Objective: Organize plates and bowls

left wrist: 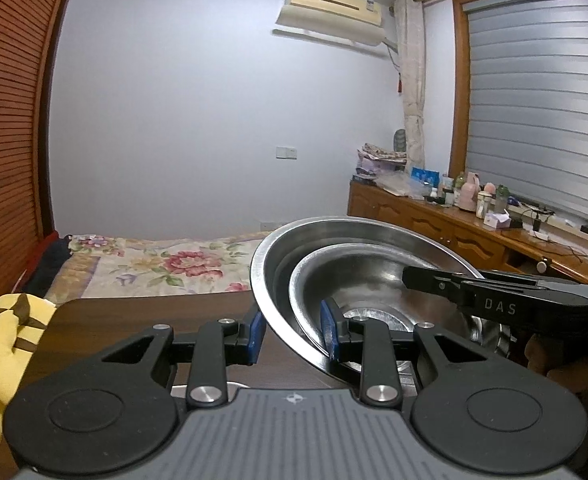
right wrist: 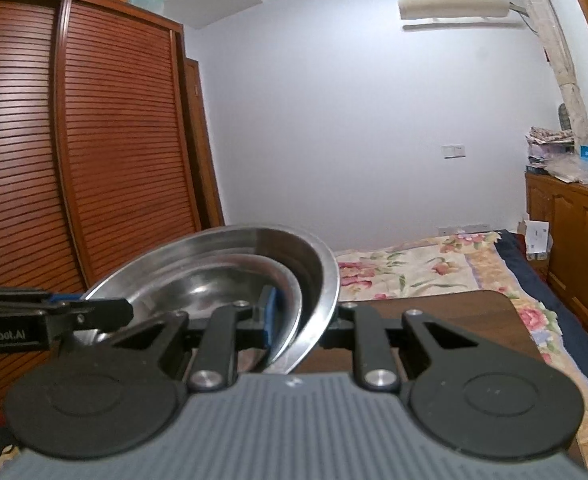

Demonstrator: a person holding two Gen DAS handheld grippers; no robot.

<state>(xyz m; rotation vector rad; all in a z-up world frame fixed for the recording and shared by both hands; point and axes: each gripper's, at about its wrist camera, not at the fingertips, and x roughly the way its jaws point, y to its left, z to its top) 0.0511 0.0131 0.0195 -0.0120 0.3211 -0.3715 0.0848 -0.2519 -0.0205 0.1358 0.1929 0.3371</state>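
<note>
Two steel bowls are nested: a small bowl [left wrist: 358, 280] inside a large bowl [left wrist: 271, 264]. Both are tilted and held above the dark table [left wrist: 133, 320]. My left gripper [left wrist: 294, 330] straddles their left rims, one blue pad outside the large bowl and one inside the small bowl. My right gripper [right wrist: 302, 320] straddles the opposite rims of the large bowl [right wrist: 326, 276] and small bowl [right wrist: 229, 276] the same way. The right gripper's finger [left wrist: 474, 292] shows across the bowls in the left wrist view. Whether the pads press the rims is hard to see.
A bed with a floral cover [left wrist: 165, 264] lies beyond the table. A slatted wooden wardrobe [right wrist: 73, 160] stands at the left. A wooden cabinet [left wrist: 454, 228] with bottles and clutter runs along the right wall. A yellow cloth [left wrist: 1, 340] lies at the table's left.
</note>
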